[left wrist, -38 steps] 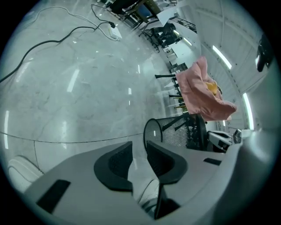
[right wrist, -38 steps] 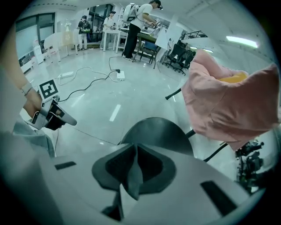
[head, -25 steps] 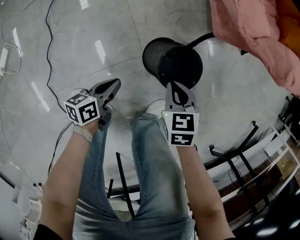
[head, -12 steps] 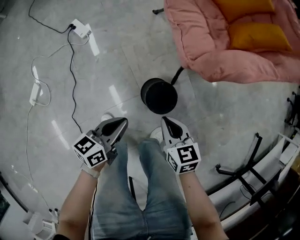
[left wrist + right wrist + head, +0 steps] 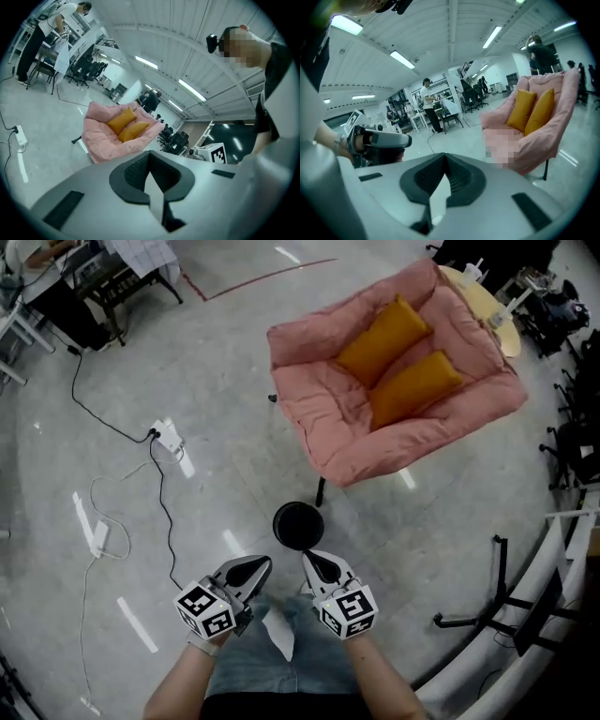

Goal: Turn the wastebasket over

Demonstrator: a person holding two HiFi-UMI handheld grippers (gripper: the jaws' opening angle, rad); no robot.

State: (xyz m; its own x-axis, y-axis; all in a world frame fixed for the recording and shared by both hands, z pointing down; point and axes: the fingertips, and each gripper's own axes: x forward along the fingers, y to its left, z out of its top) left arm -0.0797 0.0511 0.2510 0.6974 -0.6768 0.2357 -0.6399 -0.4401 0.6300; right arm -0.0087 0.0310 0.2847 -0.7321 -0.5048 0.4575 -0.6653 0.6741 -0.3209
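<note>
- From the wastebasket (image 5: 298,526), bare floor (image 5: 216,371) lies open from eight to eleven o'clock, crossed only by a thin cable (image 5: 164,493).
- Pink chair (image 5: 328,427) blocks twelve to two, its leg (image 5: 321,491) just beside the basket.
- Black stand legs (image 5: 478,615) crowd four o'clock.

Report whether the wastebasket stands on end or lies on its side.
On end: from above, the wastebasket shows as a round dark disc on the floor. Whether its mouth faces up or down: cannot tell.
</note>
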